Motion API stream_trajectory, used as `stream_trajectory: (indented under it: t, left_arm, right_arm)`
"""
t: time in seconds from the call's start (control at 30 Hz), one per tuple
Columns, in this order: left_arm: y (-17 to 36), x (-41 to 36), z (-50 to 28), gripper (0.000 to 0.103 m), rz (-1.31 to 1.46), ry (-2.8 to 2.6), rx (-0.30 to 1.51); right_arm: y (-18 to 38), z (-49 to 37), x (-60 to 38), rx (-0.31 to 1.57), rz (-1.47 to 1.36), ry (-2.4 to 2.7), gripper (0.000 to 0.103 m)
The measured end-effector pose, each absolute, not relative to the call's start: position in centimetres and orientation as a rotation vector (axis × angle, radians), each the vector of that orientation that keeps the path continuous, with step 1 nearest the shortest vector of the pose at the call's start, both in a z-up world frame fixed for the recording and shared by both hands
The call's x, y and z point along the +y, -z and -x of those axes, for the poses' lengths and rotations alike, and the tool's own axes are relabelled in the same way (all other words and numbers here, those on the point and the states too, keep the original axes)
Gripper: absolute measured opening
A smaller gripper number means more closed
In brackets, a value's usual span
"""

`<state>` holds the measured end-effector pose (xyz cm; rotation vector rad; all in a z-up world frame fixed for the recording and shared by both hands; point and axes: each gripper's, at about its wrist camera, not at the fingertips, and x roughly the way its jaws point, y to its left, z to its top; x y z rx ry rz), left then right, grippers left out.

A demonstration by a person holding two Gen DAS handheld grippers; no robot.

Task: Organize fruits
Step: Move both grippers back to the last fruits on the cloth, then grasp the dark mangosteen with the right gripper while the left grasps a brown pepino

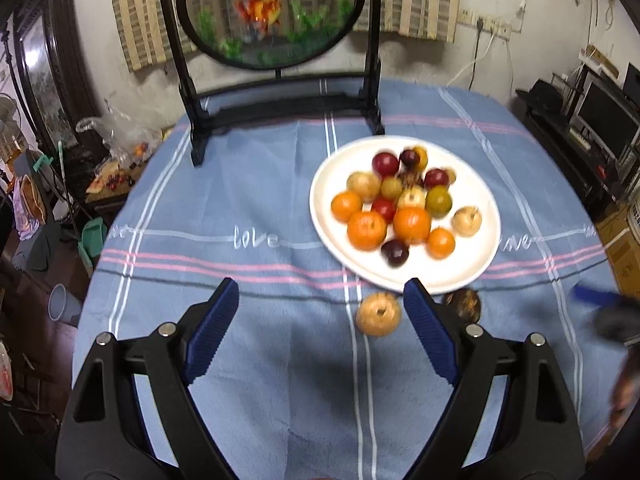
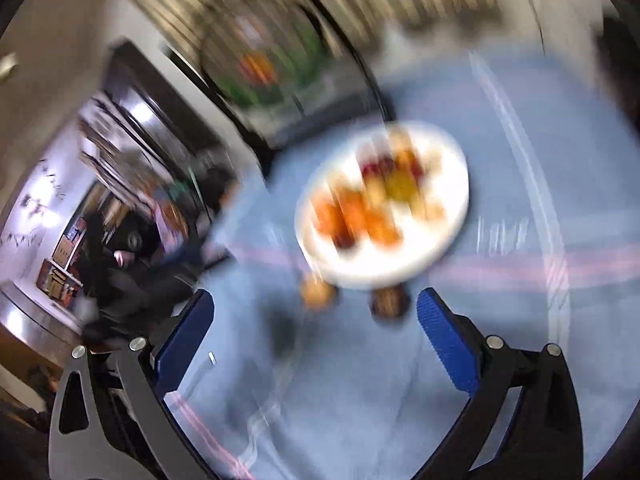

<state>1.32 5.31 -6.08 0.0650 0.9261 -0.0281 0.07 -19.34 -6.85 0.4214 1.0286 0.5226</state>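
Note:
A white plate (image 1: 472, 256) holds several fruits: oranges, red and dark plums, tan and green ones. A tan fruit (image 1: 378, 314) and a dark brown fruit (image 1: 464, 305) lie on the blue cloth just in front of the plate. My left gripper (image 1: 322, 296) is open and empty above the cloth, the tan fruit between its fingers but farther ahead. The right wrist view is heavily blurred; the plate (image 2: 448, 240), tan fruit (image 2: 318, 294) and dark fruit (image 2: 390, 304) show ahead of my open, empty right gripper (image 2: 314, 308). The right gripper's blue tip (image 1: 592, 296) shows at right.
A black stand with a round goldfish panel (image 1: 276, 12) stands at the back of the table. The blue striped cloth (image 1: 224, 200) covers the table. Cluttered furniture lies beyond the left edge, a TV stand (image 1: 592, 128) to the right.

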Motion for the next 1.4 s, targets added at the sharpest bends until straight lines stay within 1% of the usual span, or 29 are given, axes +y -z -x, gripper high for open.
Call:
stream_trajectory:
  t: [0.07, 0.17, 0.23, 0.3, 0.4, 0.47, 0.53, 0.57, 0.6, 0.63, 0.7, 0.87, 1.0, 1.13, 1.23, 1.27, 1.3, 1.33, 1.37, 1.4]
  left_arm:
    - [7.2, 5.4, -1.3, 0.086, -0.068, 0.03, 0.955]
    - [8.5, 5.6, -1.4, 0.086, -0.06, 0.028, 0.987]
    - [9.1, 5.7, -1.5, 0.086, -0.053, 0.028, 1.002]
    - [9.6, 5.8, -1.5, 0.086, -0.054, 0.028, 1.008]
    - [10.2, 6.0, -1.6, 0.086, -0.04, 0.027, 1.022]
    - [10.6, 6.1, -1.6, 0.086, -0.036, 0.025, 1.032]
    - [11.0, 6.0, -1.7, 0.086, -0.036, 0.027, 1.042]
    - [11.2, 5.9, -1.7, 0.086, -0.038, 0.027, 1.045]
    - [11.3, 5.8, -1.8, 0.086, -0.038, 0.031, 1.049]
    - [11.5, 5.7, -1.9, 0.086, -0.041, 0.035, 1.052]
    - [11.8, 5.3, -2.1, 0.086, -0.046, 0.044, 1.058]
    - [12.9, 3.4, -2.7, 0.086, -0.069, 0.11, 1.064]
    - [14.6, 1.7, -3.6, 0.086, -0.097, 0.145, 1.082]
    - [16.5, 1.1, -4.9, 0.084, -0.119, 0.137, 1.111]
    - [17.4, 1.1, -5.5, 0.077, -0.123, 0.141, 1.12]
    - [17.6, 1.1, -5.7, 0.067, -0.13, 0.14, 1.122]
    - [17.9, 1.1, -5.8, 0.063, -0.13, 0.149, 1.128]
    - [18.0, 1.0, -5.9, 0.051, -0.111, 0.187, 1.132]
    - [17.9, 0.8, -5.9, 0.044, -0.105, 0.205, 1.129]
    - [17.8, 0.6, -5.8, 0.044, -0.125, 0.196, 1.124]
  right_arm:
    - [9.9, -0.3, -18.5, 1.116, -0.382, -0.474, 0.102]
    - [12.4, -0.6, -17.2, 1.104, -0.184, -0.362, 0.101]
    - [13.9, -0.9, -16.2, 1.083, -0.048, -0.343, 0.096]
    - [14.7, -1.4, -14.6, 1.098, 0.023, -0.372, 0.085]
    - [14.7, -1.9, -13.1, 1.067, 0.077, -0.391, 0.085]
    - [15.3, -2.7, -12.2, 1.084, 0.093, -0.385, 0.083]
    - [15.7, -3.9, -11.9, 1.1, 0.105, -0.375, 0.076]
    - [15.9, -4.2, -12.2, 1.114, 0.125, -0.362, 0.067]
    - [16.6, -4.6, -11.9, 1.143, 0.14, -0.363, 0.05]
    - [16.4, -4.7, -12.0, 1.157, 0.133, -0.378, 0.045]
    - [16.2, -4.4, -12.2, 1.155, 0.132, -0.396, 0.044]
    - [14.7, -3.6, -15.0, 1.16, -0.028, -0.415, 0.044]
    - [13.6, -2.7, -17.3, 1.157, -0.104, -0.392, 0.044]
    - [13.7, -2.7, -17.6, 1.154, -0.13, -0.388, 0.044]
    - [14.0, -2.4, -17.5, 1.158, -0.129, -0.393, 0.044]
    - [14.1, -2.5, -17.5, 1.161, -0.132, -0.393, 0.044]
    - [14.3, -2.4, -17.5, 1.165, -0.138, -0.389, 0.044]
    - [14.4, -2.4, -17.5, 1.168, -0.142, -0.388, 0.044]
    - [14.6, -2.4, -17.4, 1.173, -0.141, -0.388, 0.044]
    - [14.6, -2.4, -17.4, 1.174, -0.138, -0.386, 0.044]
